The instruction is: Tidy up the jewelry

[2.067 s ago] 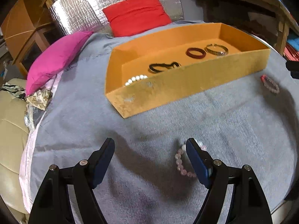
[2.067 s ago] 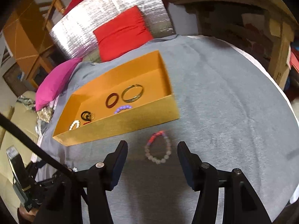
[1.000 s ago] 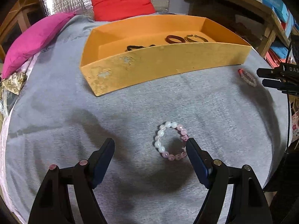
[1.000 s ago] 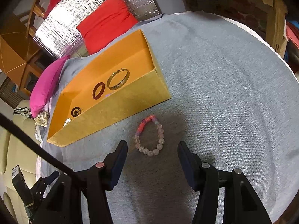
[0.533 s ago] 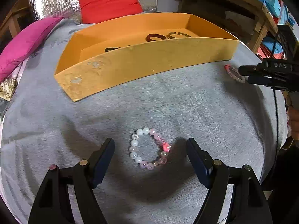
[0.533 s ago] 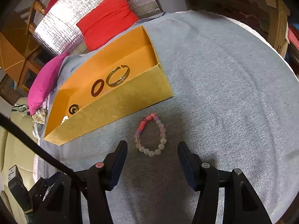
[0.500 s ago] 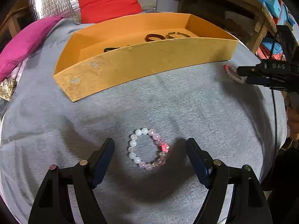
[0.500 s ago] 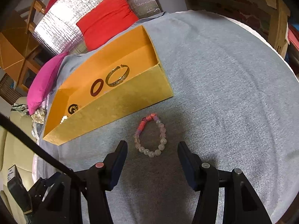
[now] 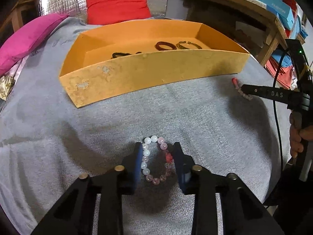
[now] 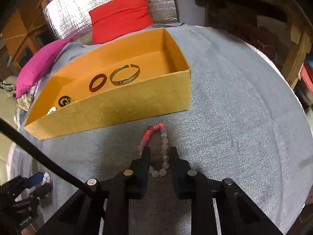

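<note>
A white and pink bead bracelet (image 9: 145, 157) lies on the grey cloth, squeezed between the fingers of my left gripper (image 9: 157, 146), which is shut on it. A red, purple and clear bead bracelet (image 10: 164, 146) lies in front of the orange box (image 10: 137, 105); my right gripper (image 10: 159, 151) is shut on its near half. The right gripper also shows in the left wrist view (image 9: 244, 88) at that bracelet (image 9: 235, 84). The box (image 9: 152, 72) holds a gold bangle (image 10: 125, 74), a dark red ring (image 10: 97, 82) and other pieces.
The grey cloth (image 10: 234, 98) covers a round table. A red cushion (image 9: 117, 3) and a pink cushion (image 9: 29, 37) lie behind the box. A wooden shelf (image 9: 254, 9) with boxes stands at the right.
Both grippers have closed from wide open onto their bracelets. The left gripper has moved forward over the white and pink bracelet; the right has moved forward over the red and clear one.
</note>
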The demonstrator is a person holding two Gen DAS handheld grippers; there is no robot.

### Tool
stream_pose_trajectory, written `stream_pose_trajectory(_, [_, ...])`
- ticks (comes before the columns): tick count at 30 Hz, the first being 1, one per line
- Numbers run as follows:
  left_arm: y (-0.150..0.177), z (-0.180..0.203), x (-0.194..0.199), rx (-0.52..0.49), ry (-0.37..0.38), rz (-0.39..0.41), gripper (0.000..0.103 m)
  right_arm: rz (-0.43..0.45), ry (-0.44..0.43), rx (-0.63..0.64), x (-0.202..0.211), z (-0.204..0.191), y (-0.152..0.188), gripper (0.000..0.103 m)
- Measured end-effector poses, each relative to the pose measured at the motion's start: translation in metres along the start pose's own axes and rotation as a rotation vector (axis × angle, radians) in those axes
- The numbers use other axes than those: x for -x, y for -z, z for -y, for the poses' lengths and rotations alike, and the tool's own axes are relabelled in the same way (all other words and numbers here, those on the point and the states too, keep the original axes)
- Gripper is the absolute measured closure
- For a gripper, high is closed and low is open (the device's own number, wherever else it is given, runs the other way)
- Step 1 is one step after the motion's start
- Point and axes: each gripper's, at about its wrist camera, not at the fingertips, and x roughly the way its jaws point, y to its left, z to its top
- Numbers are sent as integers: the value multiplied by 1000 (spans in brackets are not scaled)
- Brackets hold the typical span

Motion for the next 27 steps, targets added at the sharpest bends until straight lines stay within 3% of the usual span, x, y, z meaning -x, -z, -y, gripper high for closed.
stream_pose_trajectory(10, [-19, -3, -9, 25, 3, 40, 80, -18, -175, 54, 5, -19, 5, 82])
stream_pose_trajectory(14, [-20, -8, -10, 37, -10, 28, 80, -29, -172, 59, 5, -22, 6, 81])
stream_pose_trajectory(16, [-18, -11, -6, 36, -7, 28, 76, -21, -170, 38, 10, -16, 5, 80])
stream_pose_trajectory(17, [-17, -13, -3, 36, -13, 29, 64, -18, -171, 26, 11, -14, 3, 79])
stream_pose_trajectory(18, [-15, -15, 1, 37, -22, 34, 48, -15, -169, 10, 13, -10, 2, 74])
stream_pose_trajectory(19, [-13, -17, 5, 37, -34, 44, 44, -13, -165, -3, 13, -7, 0, 66])
stream_pose_trajectory(20, [-10, -20, 9, 35, -40, 55, 42, -16, -156, -17, 13, -4, -2, 61])
stream_pose_trajectory(21, [-9, -22, 12, 32, -39, 60, 42, -17, -150, -29, 13, -2, -2, 47])
stream_pose_trajectory(22, [-7, -24, 16, 31, -33, 68, 42, -14, -149, -41, 13, 0, -3, 42])
stream_pose_trajectory(27, [4, -24, 20, 4, -15, 52, 42, -6, -122, -25, 10, -3, -3, 42])
